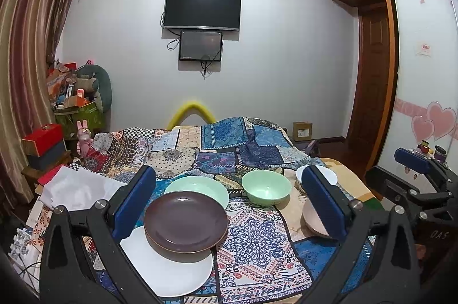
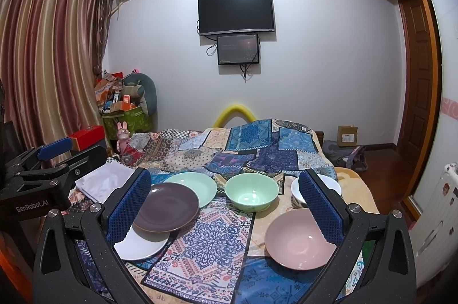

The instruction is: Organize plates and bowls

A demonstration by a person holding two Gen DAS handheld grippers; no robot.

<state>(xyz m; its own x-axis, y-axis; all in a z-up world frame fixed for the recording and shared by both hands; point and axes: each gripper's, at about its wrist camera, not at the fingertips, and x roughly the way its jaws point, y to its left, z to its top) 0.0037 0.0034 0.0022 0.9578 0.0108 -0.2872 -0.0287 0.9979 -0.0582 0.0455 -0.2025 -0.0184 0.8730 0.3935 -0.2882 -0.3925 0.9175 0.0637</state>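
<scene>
On the patchwork bedspread (image 1: pixel 257 235) a brown plate (image 1: pixel 186 221) rests across a white plate (image 1: pixel 169 269) and a green plate (image 1: pixel 200 189). A green bowl (image 1: pixel 266 188) stands to their right, then a pink bowl (image 1: pixel 315 221) and a white bowl (image 1: pixel 316 175) behind it. The right wrist view shows the same brown plate (image 2: pixel 167 206), white plate (image 2: pixel 140 245), green plate (image 2: pixel 194 188), green bowl (image 2: pixel 252 195), pink bowl (image 2: pixel 300 241) and white bowl (image 2: pixel 315 186). My left gripper (image 1: pixel 229 203) is open and empty above the plates. My right gripper (image 2: pixel 226 206) is open and empty, with the pink bowl by its right finger.
A folded white cloth (image 1: pixel 80 186) lies at the bed's left edge. Boxes and clutter (image 1: pixel 77 103) stand at the far left by the curtain. A wardrobe (image 1: pixel 415 75) and a door are on the right. A cardboard box (image 2: pixel 347 135) sits on the floor beyond the bed.
</scene>
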